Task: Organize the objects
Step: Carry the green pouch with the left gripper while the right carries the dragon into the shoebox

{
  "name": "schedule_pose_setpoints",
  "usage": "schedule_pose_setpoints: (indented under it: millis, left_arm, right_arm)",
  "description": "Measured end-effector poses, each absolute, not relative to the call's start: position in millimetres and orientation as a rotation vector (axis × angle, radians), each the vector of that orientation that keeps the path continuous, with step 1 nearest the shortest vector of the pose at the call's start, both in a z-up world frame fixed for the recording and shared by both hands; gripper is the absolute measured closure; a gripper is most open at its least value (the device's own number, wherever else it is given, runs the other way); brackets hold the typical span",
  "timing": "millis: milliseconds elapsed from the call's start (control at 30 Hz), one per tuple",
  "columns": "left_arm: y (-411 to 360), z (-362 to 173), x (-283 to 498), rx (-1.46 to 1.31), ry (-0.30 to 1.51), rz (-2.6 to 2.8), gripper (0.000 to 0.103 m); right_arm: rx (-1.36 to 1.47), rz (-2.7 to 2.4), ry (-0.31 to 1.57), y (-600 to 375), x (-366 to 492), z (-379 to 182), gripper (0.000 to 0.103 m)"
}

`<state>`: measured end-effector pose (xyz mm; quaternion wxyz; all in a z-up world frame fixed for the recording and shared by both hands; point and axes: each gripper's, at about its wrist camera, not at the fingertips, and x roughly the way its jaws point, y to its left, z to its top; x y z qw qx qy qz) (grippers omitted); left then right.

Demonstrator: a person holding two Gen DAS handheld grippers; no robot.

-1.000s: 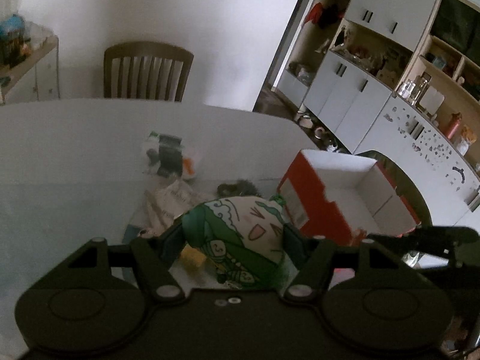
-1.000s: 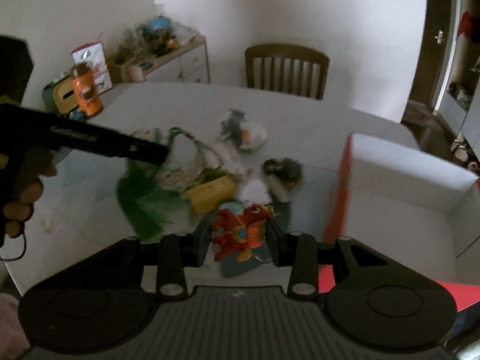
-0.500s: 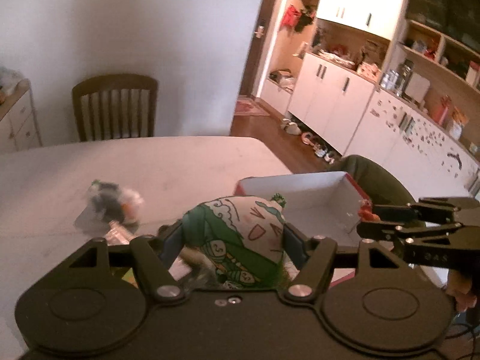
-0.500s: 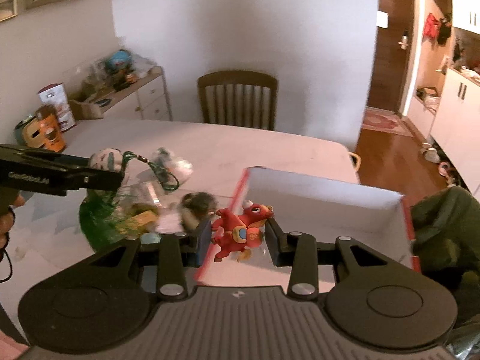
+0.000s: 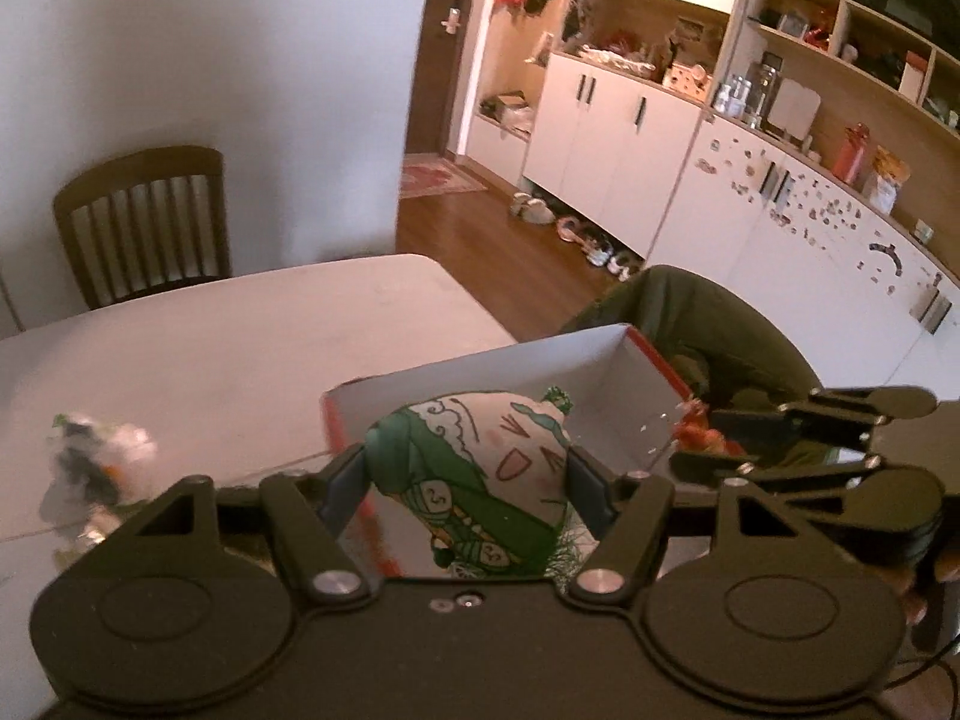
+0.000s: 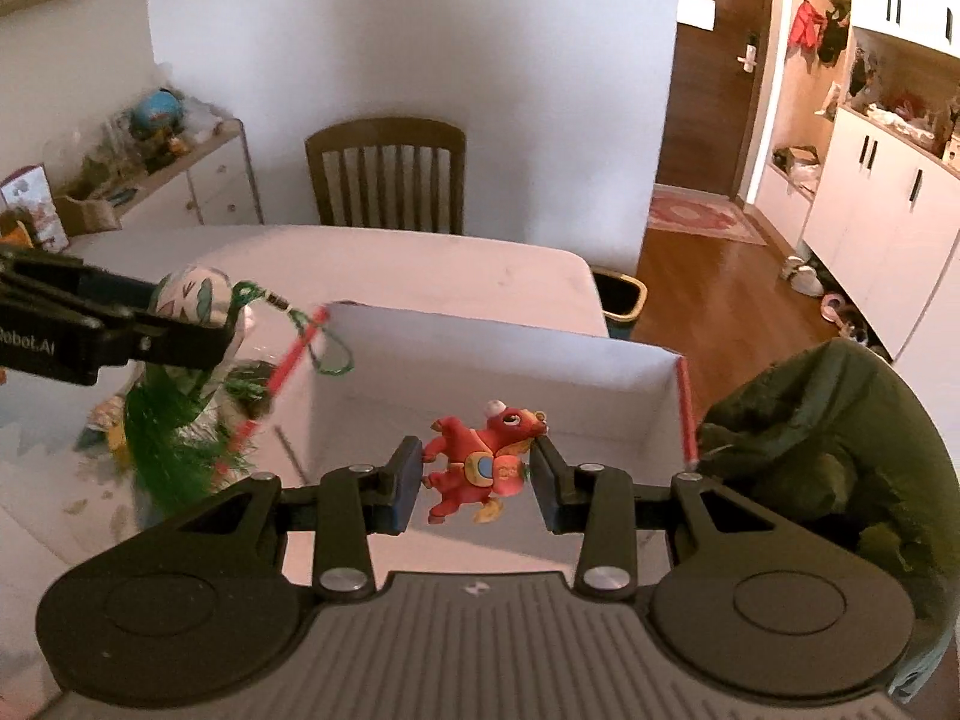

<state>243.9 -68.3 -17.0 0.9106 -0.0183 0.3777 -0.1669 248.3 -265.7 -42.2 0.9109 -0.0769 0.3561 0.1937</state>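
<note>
The left gripper is pinching a stuffed pouch, white with green drawing and a cartoon face; its pads press the pouch from both sides. A green tassel hangs below the pouch, and a green cord loop trails from its top. In the left wrist view the pouch sits in front of the near corner of the red-and-white box; from the right wrist view it is just beside the box's left wall, outside it.

The right gripper is clamped on a small red dragon figure, a pad on each side, and holds the figure above the box's white inside, near its front.

The only writing I can make out is on the side of the left gripper, which reads "obot.AI", its start cut off at the frame edge.

No loose item shows on the visible part of the box's white floor. It stands on the white table, open side up, at the table's right end. To the left of the box a blurred pile of small items lies on the table, and further left a fuzzy black-and-white toy. A dark green garment lies against the box's right wall. A wooden chair stands behind the table, beyond the box.
</note>
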Motion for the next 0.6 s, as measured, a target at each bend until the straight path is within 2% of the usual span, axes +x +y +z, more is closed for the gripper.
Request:
schedule_pose_setpoints:
  millis: [600]
  left_arm:
    - [-142.9,-107.6,322.2,0.034,1.017,-0.358,0.034]
  right_arm:
    - [-0.197,0.403,0.935,-281.4,296.5,-111.2,0.065]
